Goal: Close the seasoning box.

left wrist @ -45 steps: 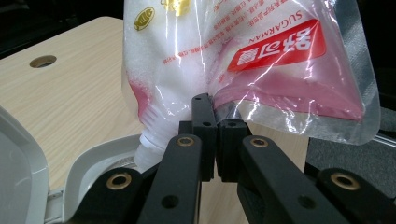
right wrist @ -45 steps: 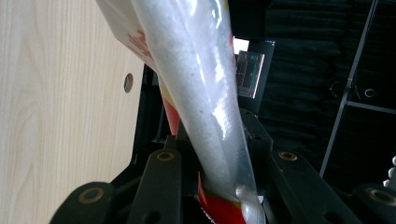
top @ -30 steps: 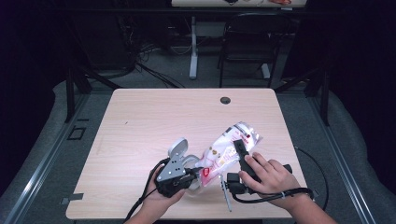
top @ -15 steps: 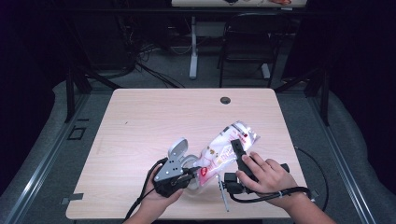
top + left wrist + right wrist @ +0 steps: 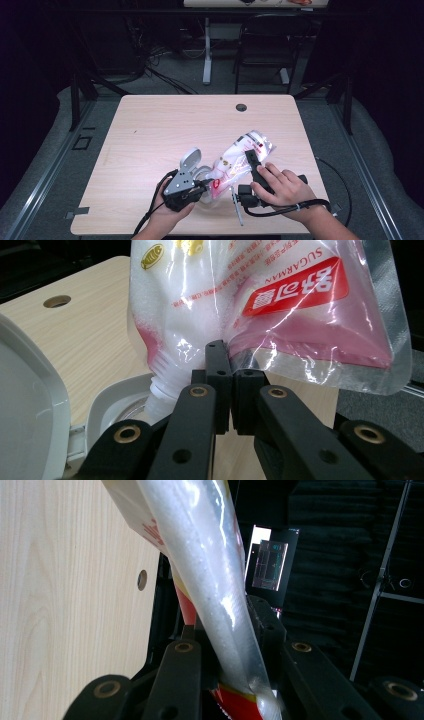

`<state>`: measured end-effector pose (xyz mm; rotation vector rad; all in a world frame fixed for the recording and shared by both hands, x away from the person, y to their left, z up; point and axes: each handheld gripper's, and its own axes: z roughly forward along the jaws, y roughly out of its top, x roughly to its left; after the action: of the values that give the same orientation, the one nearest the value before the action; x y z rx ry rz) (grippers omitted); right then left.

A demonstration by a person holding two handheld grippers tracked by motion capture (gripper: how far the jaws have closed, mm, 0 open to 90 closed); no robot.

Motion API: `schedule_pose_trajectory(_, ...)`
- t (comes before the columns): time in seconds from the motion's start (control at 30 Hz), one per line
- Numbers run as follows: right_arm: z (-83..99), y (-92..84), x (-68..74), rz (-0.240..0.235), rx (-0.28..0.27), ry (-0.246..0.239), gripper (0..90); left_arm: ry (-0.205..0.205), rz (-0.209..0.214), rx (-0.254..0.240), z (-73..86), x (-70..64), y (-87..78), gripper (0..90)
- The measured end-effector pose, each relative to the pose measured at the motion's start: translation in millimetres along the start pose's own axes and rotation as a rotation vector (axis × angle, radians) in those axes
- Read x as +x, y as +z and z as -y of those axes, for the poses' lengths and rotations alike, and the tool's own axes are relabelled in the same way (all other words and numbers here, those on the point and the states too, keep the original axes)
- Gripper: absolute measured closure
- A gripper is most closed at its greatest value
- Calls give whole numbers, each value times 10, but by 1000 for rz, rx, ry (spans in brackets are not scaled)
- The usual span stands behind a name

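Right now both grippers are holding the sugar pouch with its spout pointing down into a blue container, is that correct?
Nearly: the container is white, not blue, as the left gripper view shows. Both grippers do hold the sugar pouch, spout down over it.

Pouch (image 5: 280,305): clear film, white contents, red label with white lettering. Table (image 5: 165,125): pale wood grain. Container (image 5: 30,405): white.
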<state>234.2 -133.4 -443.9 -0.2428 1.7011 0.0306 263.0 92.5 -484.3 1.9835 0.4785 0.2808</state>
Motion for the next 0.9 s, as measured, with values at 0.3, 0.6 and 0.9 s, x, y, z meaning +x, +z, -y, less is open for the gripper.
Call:
schedule_pose_trajectory(0.3,-14,-10,-14,-1,10,-9,781,-3,2,0,8,3,4,887)
schedule_pose_trajectory(0.6,-13,-2,-26,-2,1,-3,784,-8,6,-3,1,9,8,887)
schedule_pose_trajectory(0.9,-15,-6,-41,-6,5,1,789,-8,6,-9,-4,15,5,887)
